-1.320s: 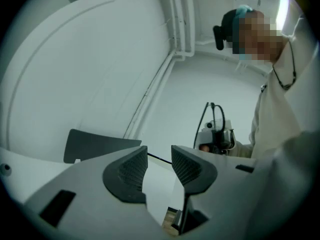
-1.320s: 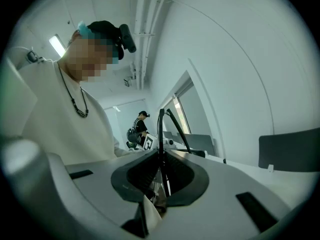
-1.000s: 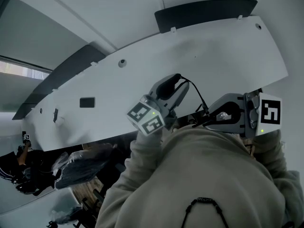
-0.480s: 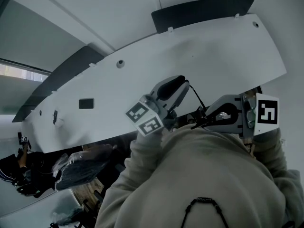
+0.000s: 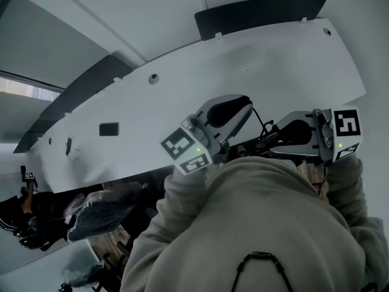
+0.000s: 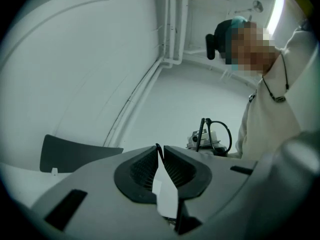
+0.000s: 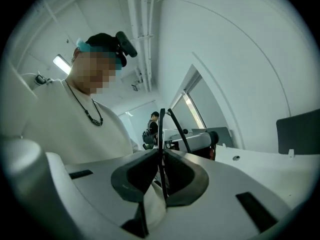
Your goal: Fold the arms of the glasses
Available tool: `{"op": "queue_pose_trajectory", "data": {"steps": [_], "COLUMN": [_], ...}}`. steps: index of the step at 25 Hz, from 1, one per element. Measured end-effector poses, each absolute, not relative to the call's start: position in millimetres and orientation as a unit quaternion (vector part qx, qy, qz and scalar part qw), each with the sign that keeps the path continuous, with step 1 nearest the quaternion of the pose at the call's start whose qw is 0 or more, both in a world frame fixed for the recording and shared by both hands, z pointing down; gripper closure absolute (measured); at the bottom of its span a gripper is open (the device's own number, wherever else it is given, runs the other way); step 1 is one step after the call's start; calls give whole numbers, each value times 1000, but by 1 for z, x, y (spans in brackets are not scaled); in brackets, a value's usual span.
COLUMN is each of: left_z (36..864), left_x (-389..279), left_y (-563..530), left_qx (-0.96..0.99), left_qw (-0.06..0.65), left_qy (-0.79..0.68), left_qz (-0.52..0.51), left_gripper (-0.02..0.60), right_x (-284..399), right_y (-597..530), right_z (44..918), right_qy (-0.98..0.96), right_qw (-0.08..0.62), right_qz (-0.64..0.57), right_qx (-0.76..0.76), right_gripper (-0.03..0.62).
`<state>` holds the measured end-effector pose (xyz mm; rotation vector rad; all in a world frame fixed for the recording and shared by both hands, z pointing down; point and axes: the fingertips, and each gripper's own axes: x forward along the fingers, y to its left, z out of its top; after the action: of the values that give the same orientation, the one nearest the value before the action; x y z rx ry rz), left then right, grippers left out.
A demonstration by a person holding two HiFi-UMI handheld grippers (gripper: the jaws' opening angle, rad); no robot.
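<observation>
Arm-folding step, apparently: right gripper [image 7: 161, 176] clamps the glasses [image 7: 161, 127], left gripper [image 6: 160, 155] jaws are closing on an arm tip [image 6: 159, 149], which should next swing inward about its hinge.

Glasses [image 7: 161, 129] in right hand-held gripper [image 7: 161, 155]; distant person [image 7: 151, 126] behind them; panel [image 5: 255, 72] beyond.

My left gripper [image 6: 160, 153] and right gripper [image 7: 162, 156] were pale grey with black ribbed pads [image 6: 141, 170] and black-and-white marker cubes [image 5: 186, 151]; the glasses [image 7: 161, 129] were black, my sleeve [image 5: 243, 224] beige.
</observation>
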<state>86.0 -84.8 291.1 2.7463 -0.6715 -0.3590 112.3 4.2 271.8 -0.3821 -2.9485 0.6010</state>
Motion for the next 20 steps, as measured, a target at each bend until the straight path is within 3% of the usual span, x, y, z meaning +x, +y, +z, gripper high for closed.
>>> {"op": "queue_pose_trajectory", "data": {"steps": [9,20], "left_z": [272,264], "left_x": [101,107], "left_y": [-69,-57], "left_qx": [967,976], "left_qw": [100,89], "left_qy": [-209,-164], "left_qz": [-105,-110], "left_gripper": [558,558], "right_x": [112,112], "right_y": [0,0], "right_z": [290,295], "right_qy": [-964,-960], "right_qw": [99,101], "right_qz": [222,239], "right_qx": [-103,-106], "right_gripper": [537,537]}}
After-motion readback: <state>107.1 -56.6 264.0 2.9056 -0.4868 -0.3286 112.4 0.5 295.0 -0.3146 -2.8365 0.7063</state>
